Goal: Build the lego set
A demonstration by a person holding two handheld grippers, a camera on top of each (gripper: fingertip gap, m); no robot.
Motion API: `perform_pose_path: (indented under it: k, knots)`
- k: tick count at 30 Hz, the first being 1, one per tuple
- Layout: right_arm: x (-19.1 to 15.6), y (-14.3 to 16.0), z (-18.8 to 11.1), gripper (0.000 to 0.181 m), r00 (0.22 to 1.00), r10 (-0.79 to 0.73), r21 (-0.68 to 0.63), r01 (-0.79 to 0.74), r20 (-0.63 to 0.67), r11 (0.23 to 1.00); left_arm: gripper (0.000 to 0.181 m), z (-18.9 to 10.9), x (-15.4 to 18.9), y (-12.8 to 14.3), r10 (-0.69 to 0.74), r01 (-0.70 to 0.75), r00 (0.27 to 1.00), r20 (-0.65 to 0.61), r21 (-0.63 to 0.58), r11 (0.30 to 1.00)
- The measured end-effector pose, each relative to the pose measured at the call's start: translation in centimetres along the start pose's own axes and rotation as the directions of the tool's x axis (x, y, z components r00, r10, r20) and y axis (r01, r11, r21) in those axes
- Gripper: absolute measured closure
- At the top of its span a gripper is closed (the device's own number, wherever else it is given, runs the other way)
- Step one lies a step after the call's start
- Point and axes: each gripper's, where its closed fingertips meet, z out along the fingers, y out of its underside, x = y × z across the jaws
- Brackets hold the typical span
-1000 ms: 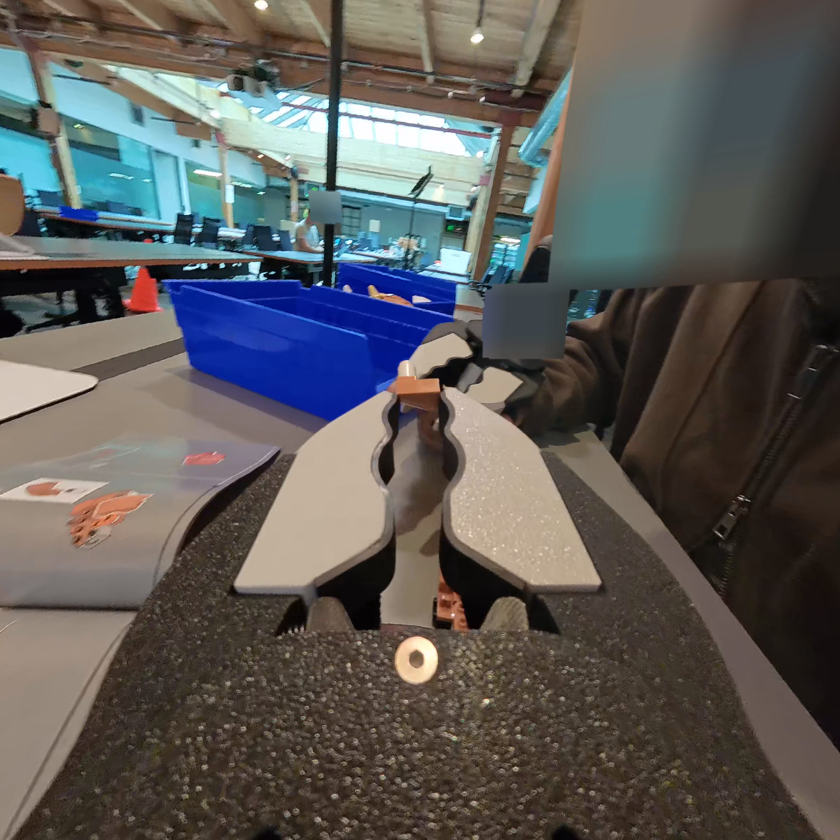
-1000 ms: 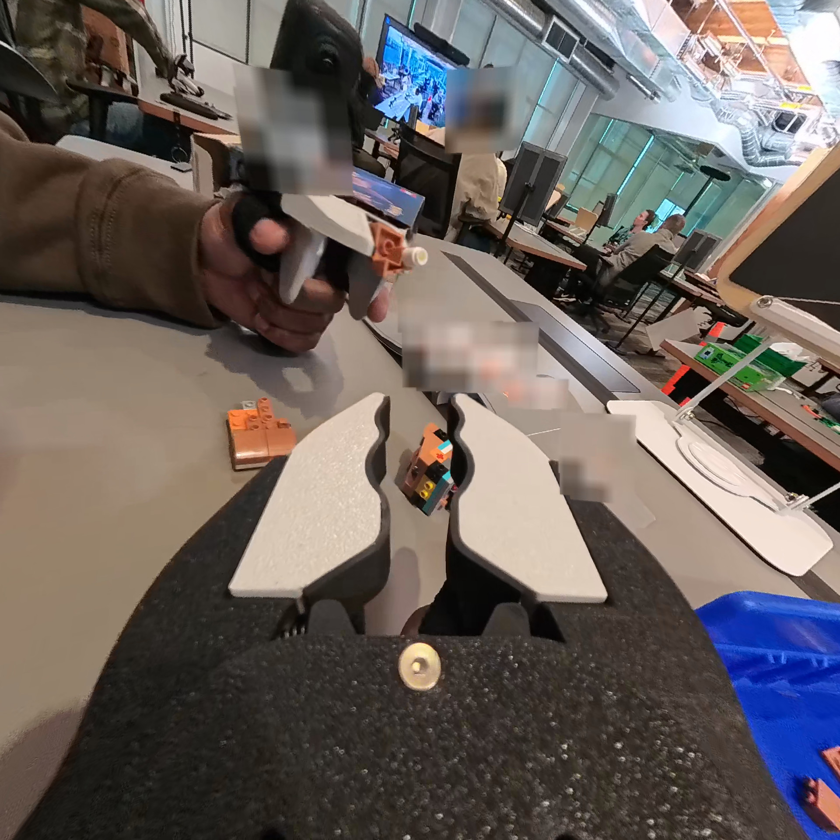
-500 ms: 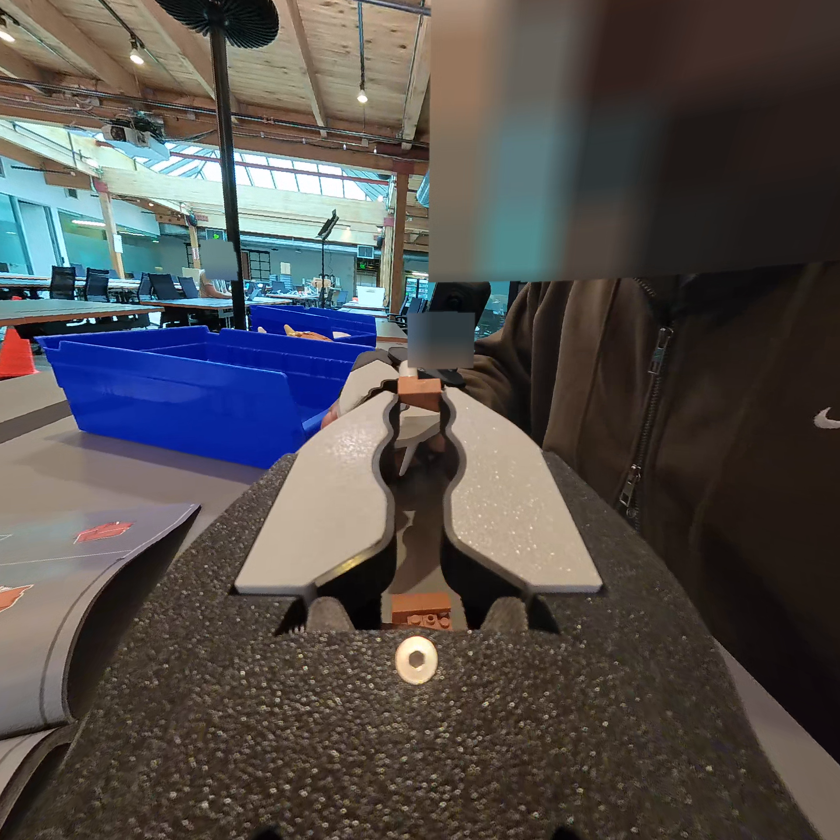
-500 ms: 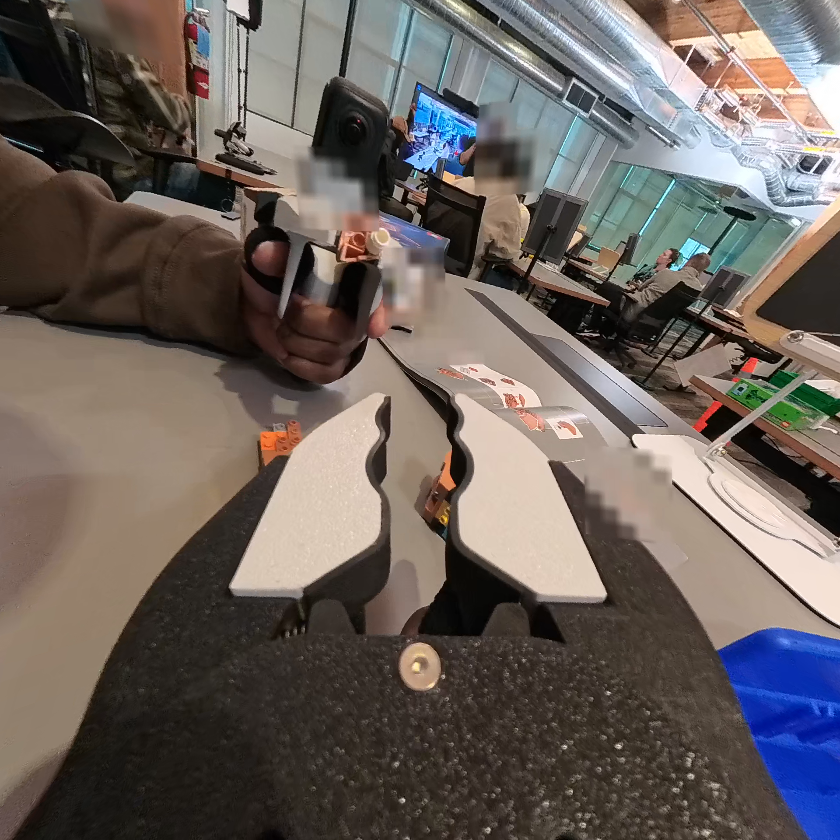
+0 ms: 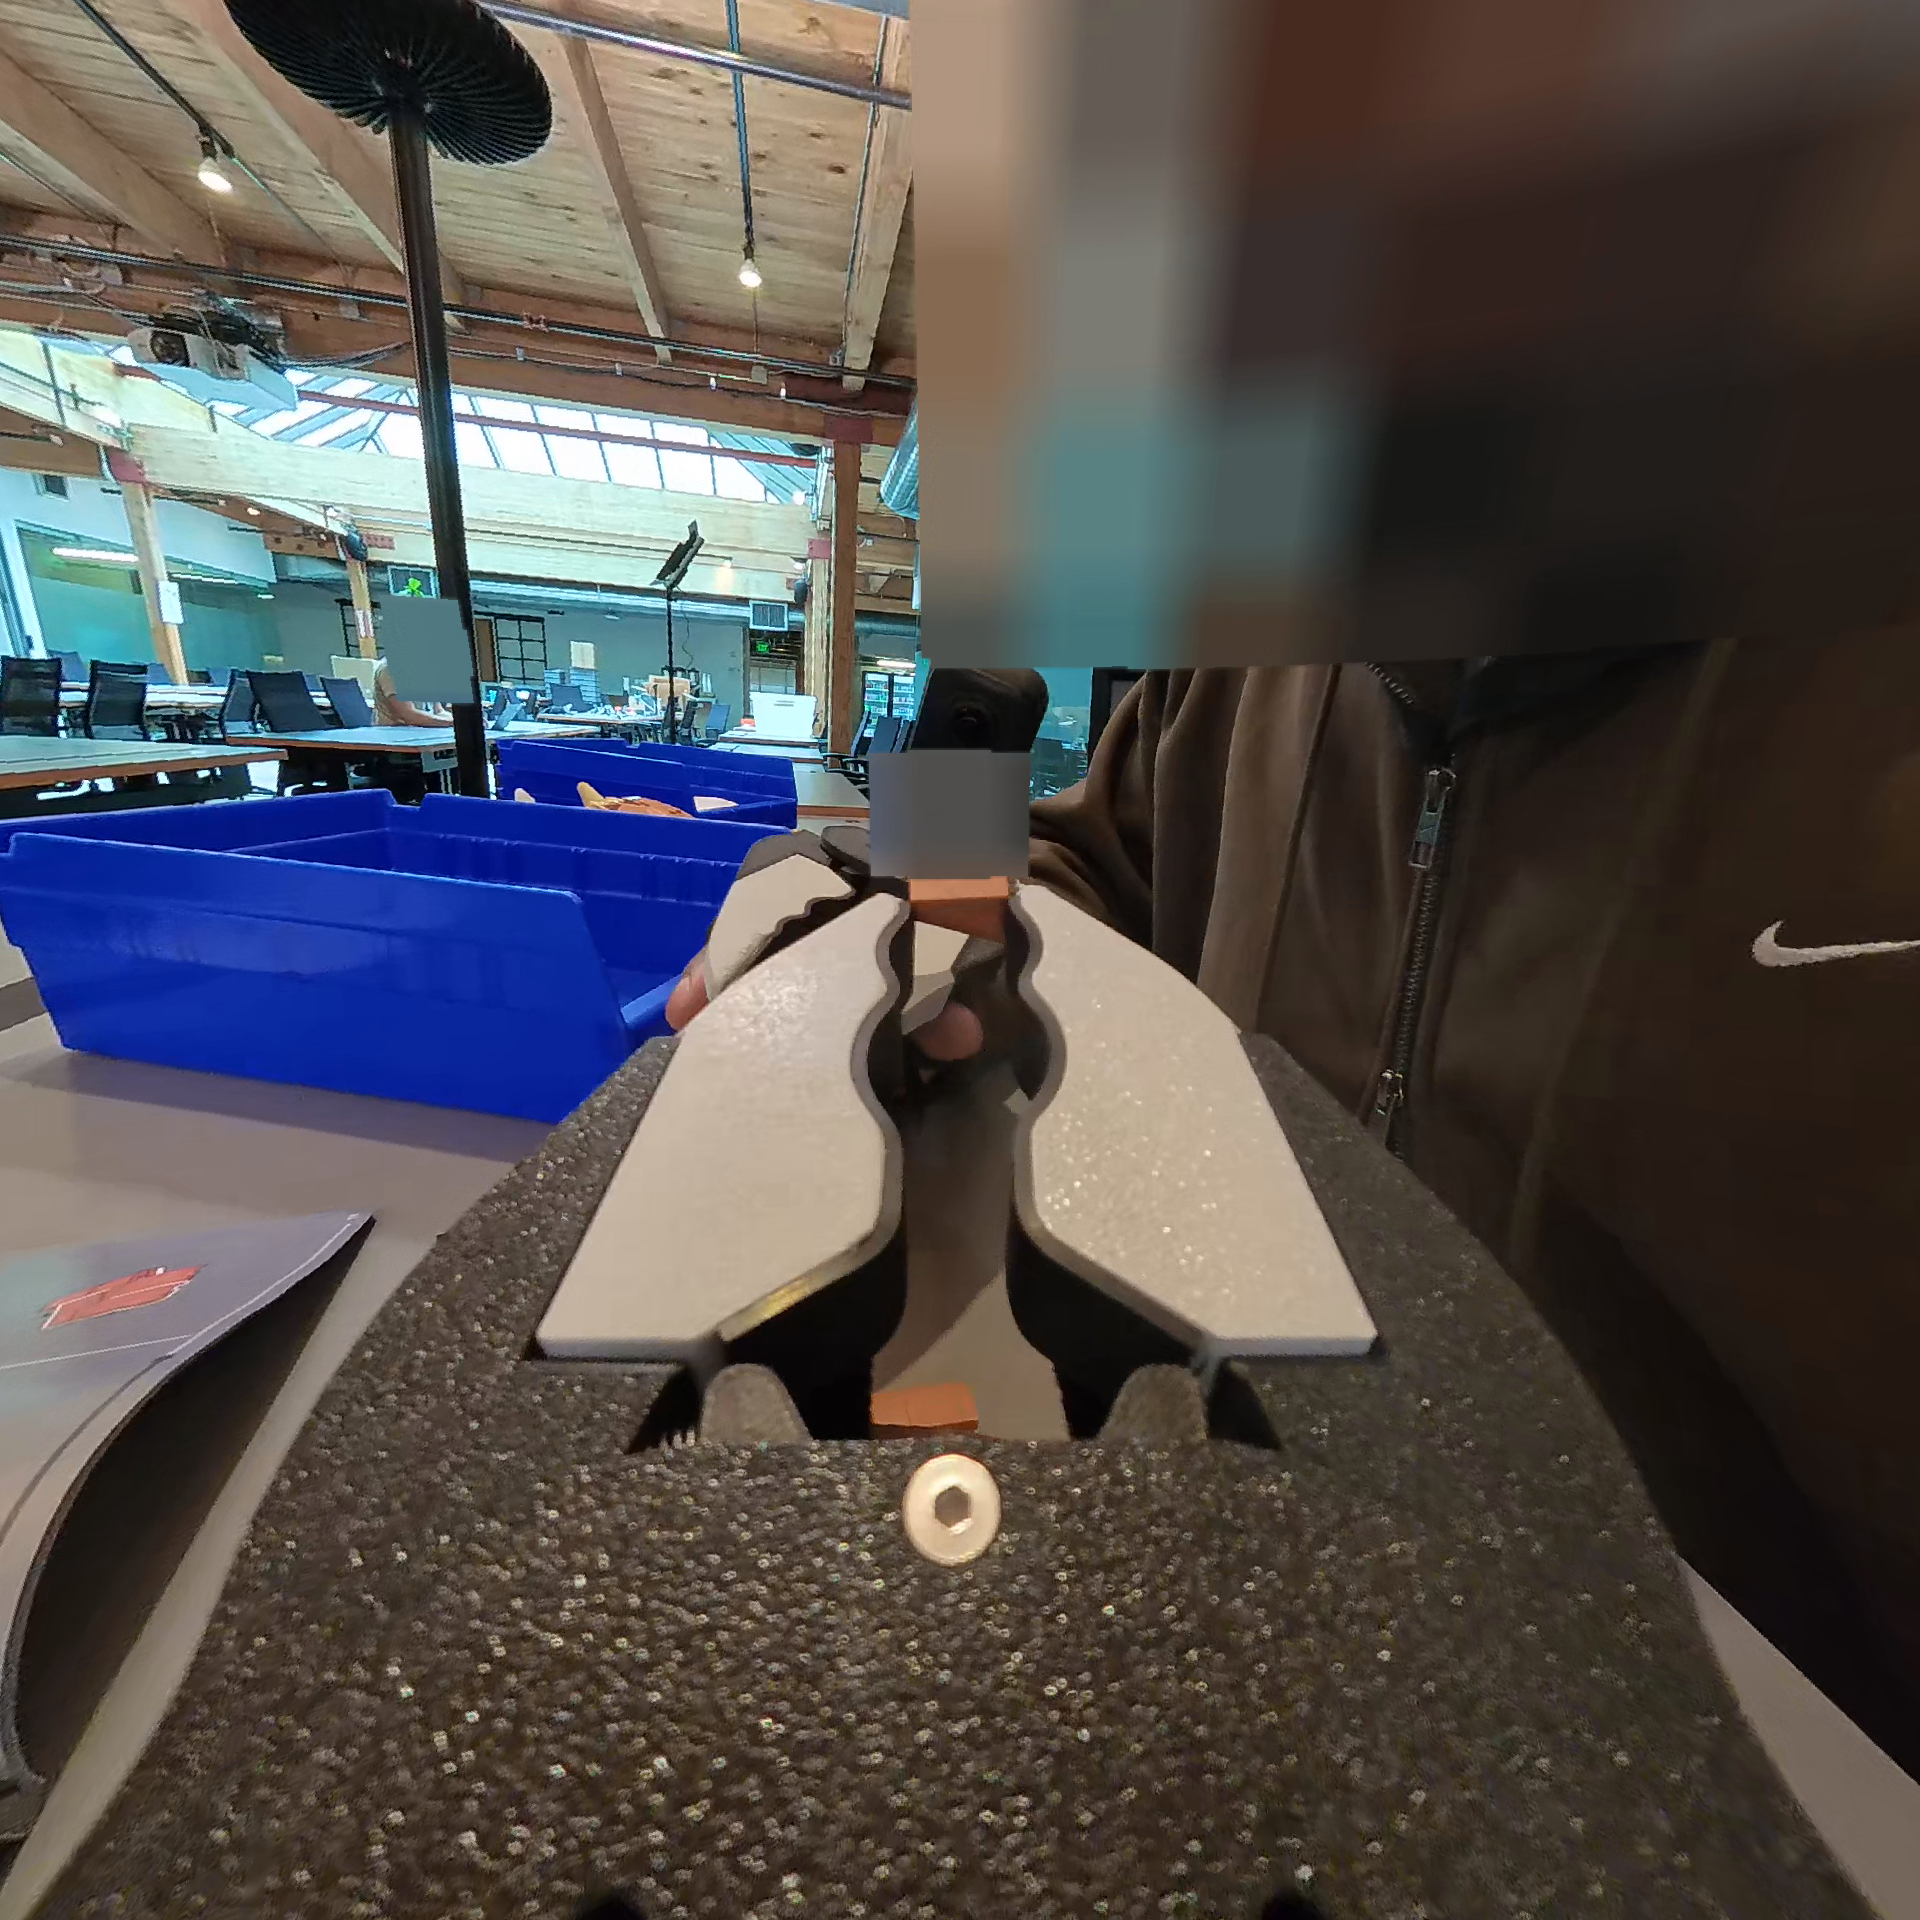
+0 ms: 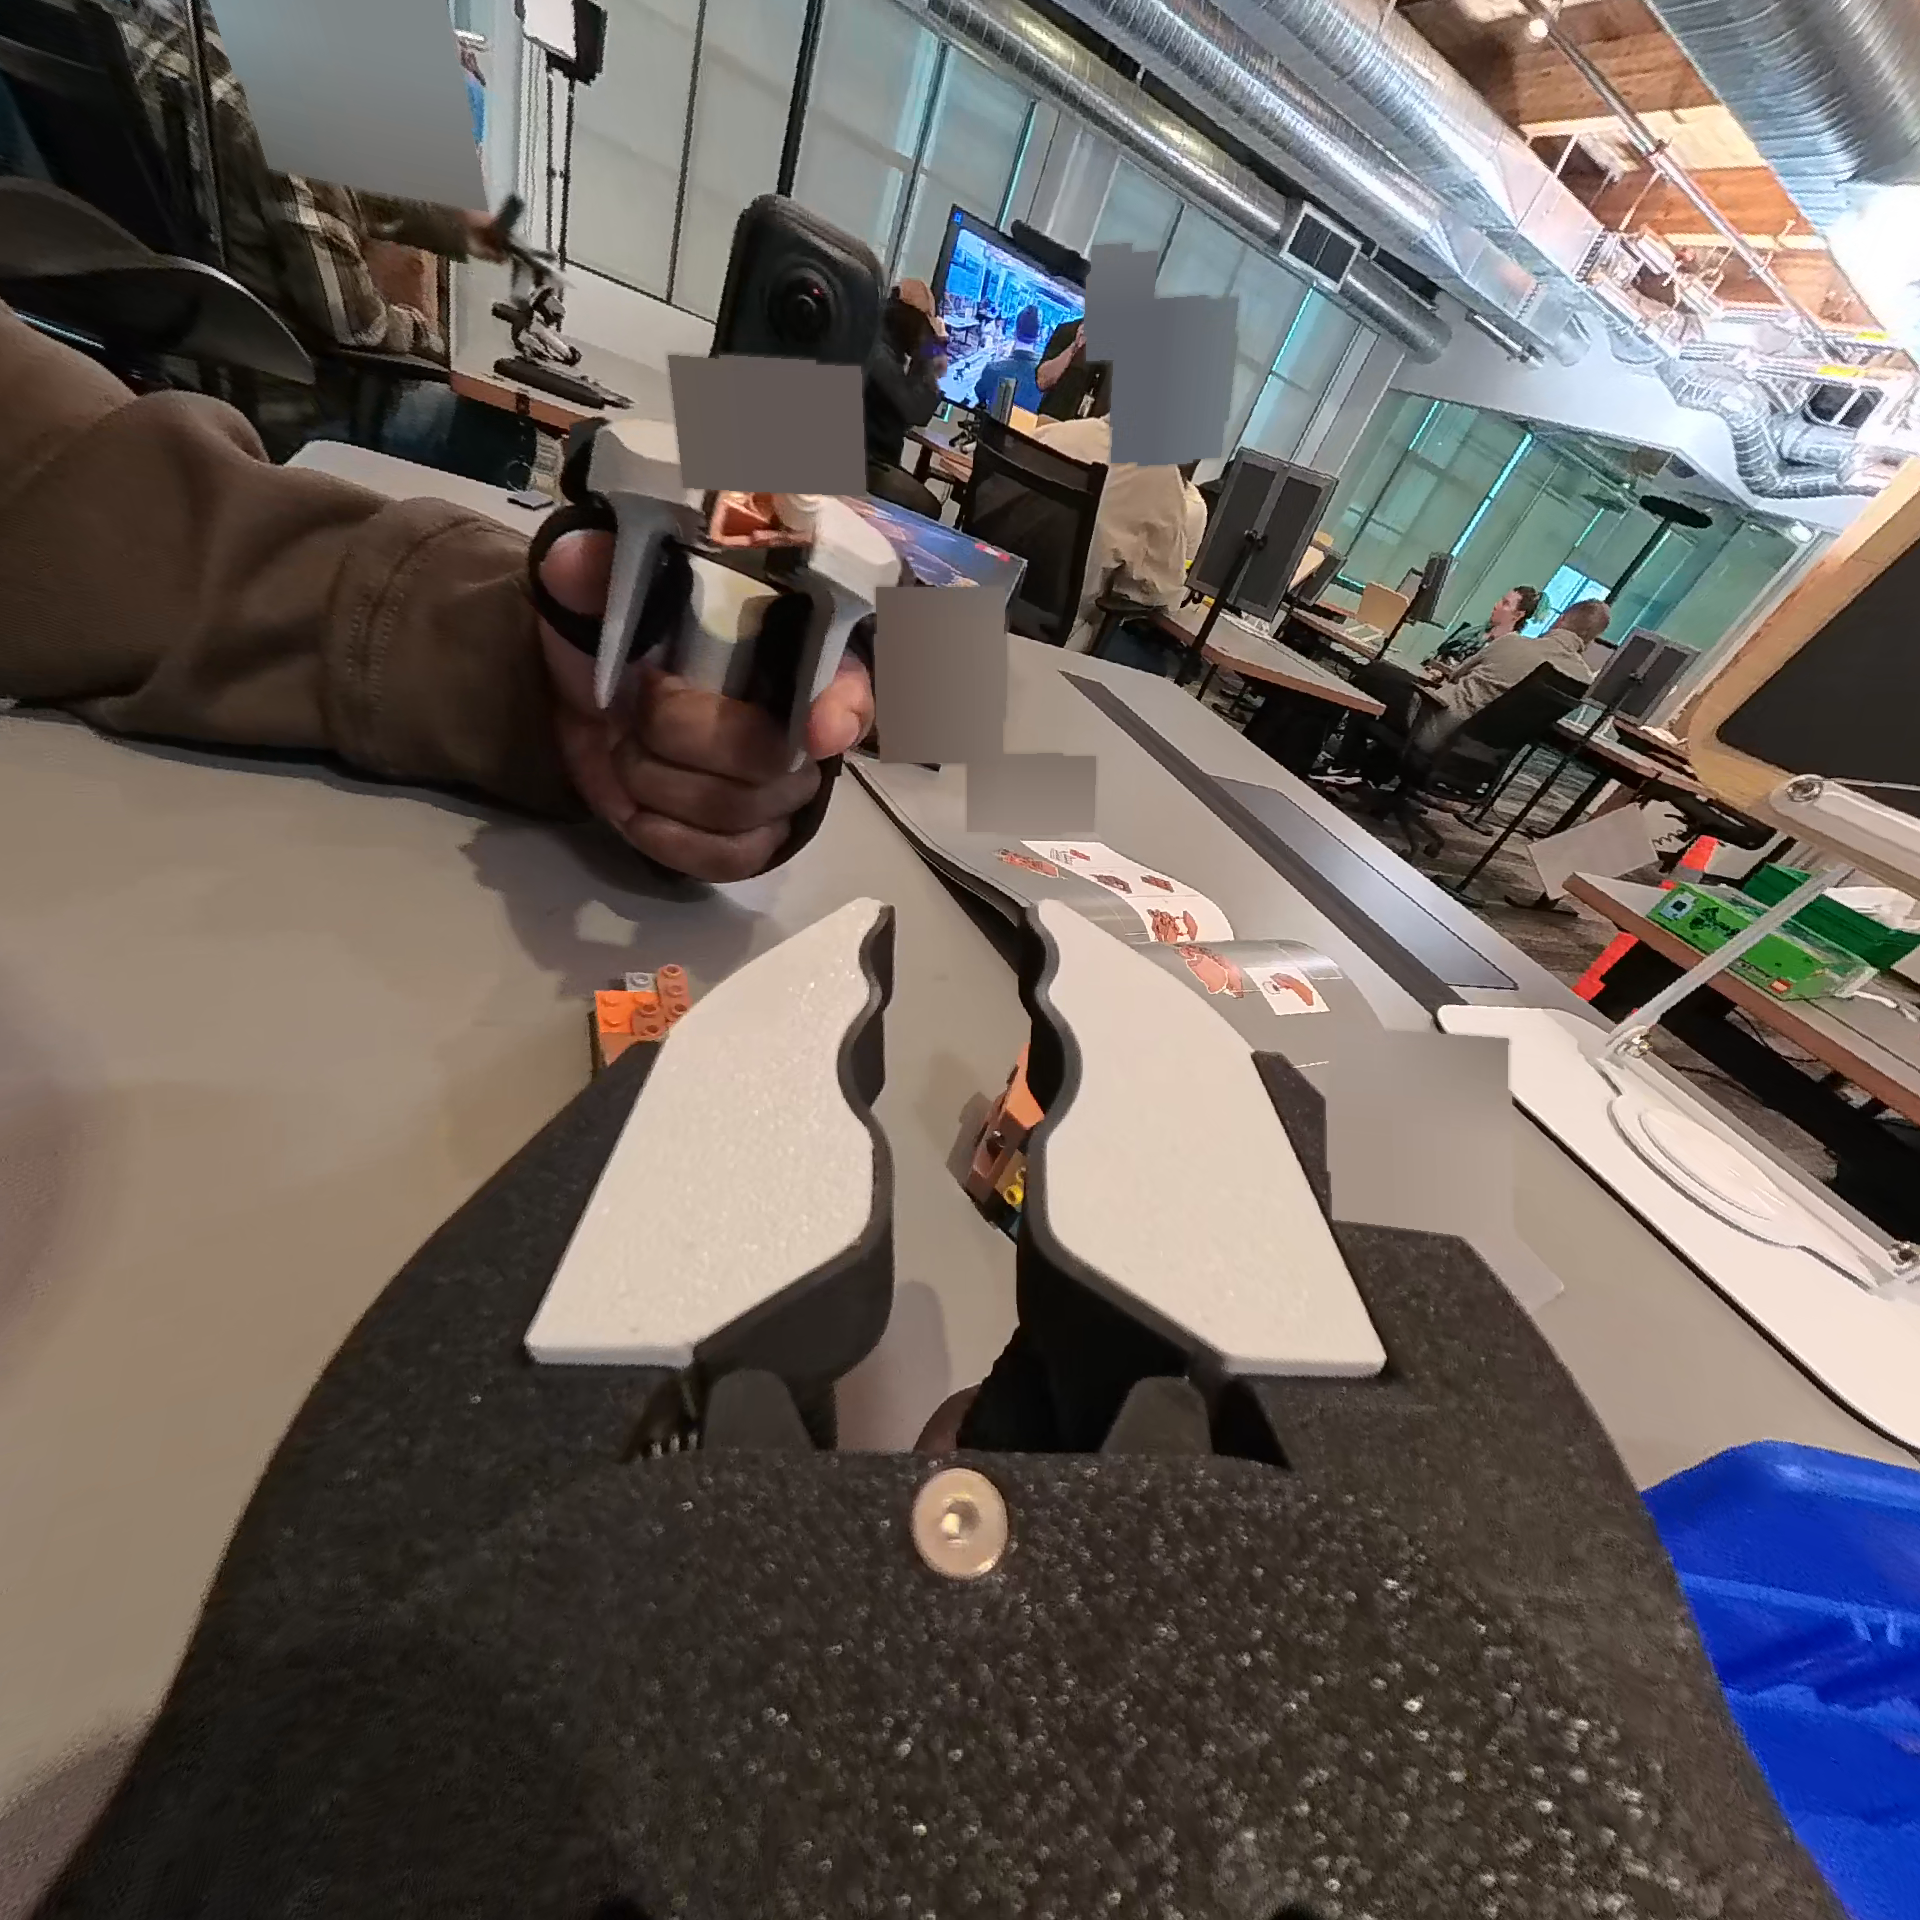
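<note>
Lego pieces are seen in three places, and the set is judged to be only partly built. Nearest in the right wrist view, a small brown and orange assembly (image 6: 1003,1138) with a yellow and blue bit low on its side is seen tilted on the grey counter (image 6: 260,1039), half hidden behind the right finger (image 6: 1174,1153) of the right gripper (image 6: 961,935). Nothing is held by that gripper; its jaws are parted by a narrow gap, and the assembly is seen between them, nearer the palm than the tips. Whether the finger touches the assembly cannot be told.

Just beyond the gripper's left finger, an orange studded block (image 6: 636,1018) is seen resting on the counter, apart from the assembly. An open instruction booklet (image 6: 1164,914) is laid farther right.

Farther off, the left gripper (image 6: 748,525) is held raised above the counter in a hand (image 6: 696,769), and a small brown brick (image 6: 743,520) is clamped between its tips; in its own view the same brick (image 5: 958,904) is seen pinched at the fingertips. A blue bin (image 5: 343,935) is seen beyond on the counter.

Joining this brick and the loose orange block to the assembly is judged to remain, with much of the build apparently left to do.
</note>
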Motion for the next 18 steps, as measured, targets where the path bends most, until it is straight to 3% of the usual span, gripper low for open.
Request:
perform_pose_path:
  k: [18]
  knots:
    - [-0.08, -0.21, 0.07, 0.159, 1.000, 0.016, 0.019, -0.017, 0.015, 1.000, 0.165, -0.13, 0.01, -0.04, 0.009, -0.009, 1.000, 0.019, -0.005, 1.000]
